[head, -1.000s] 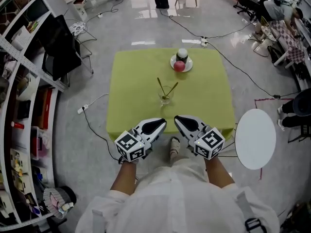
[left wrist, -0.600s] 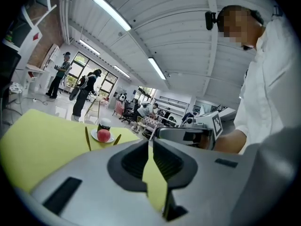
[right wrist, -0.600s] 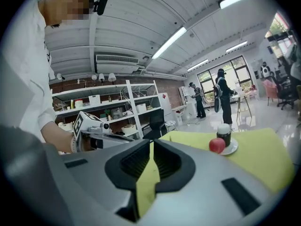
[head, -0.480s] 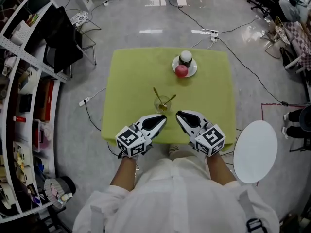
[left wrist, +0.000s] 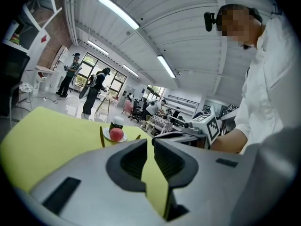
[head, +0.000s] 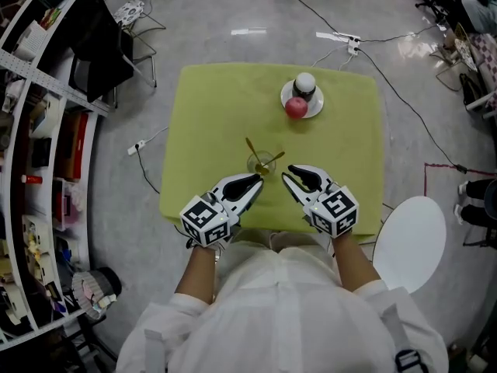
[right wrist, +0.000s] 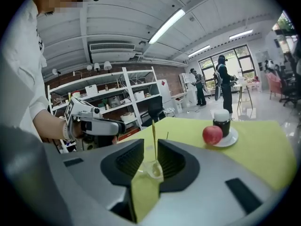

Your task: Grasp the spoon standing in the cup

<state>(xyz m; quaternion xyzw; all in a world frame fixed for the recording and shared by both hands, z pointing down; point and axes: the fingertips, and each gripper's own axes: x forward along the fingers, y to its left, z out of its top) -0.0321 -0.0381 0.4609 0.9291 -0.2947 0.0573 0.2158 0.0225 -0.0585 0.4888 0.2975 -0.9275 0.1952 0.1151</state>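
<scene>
A clear glass cup [head: 262, 164] stands on the green table [head: 210, 115] with two thin golden utensils in it, one leaning left [head: 251, 148], one leaning right [head: 275, 158]. My left gripper [head: 255, 182] is just near-left of the cup, its jaws a narrow gap apart with nothing between them [left wrist: 149, 142]. My right gripper [head: 293, 179] is just near-right of it. Its jaws have just been opening and now stand open [right wrist: 150, 147]. Beyond that gap the cup [right wrist: 153, 169] and an upright handle [right wrist: 154, 135] show, untouched.
A white plate [head: 284, 99] at the table's far side carries a red apple [head: 295, 107] and a dark jar [head: 304, 85]. Shelving [head: 39, 130] lines the left wall. A round white side table [head: 409, 243] stands at the right. Cables cross the floor.
Both grippers have moved forward over the table's near edge and now flank the cup closely. The right gripper's jaws have parted.
</scene>
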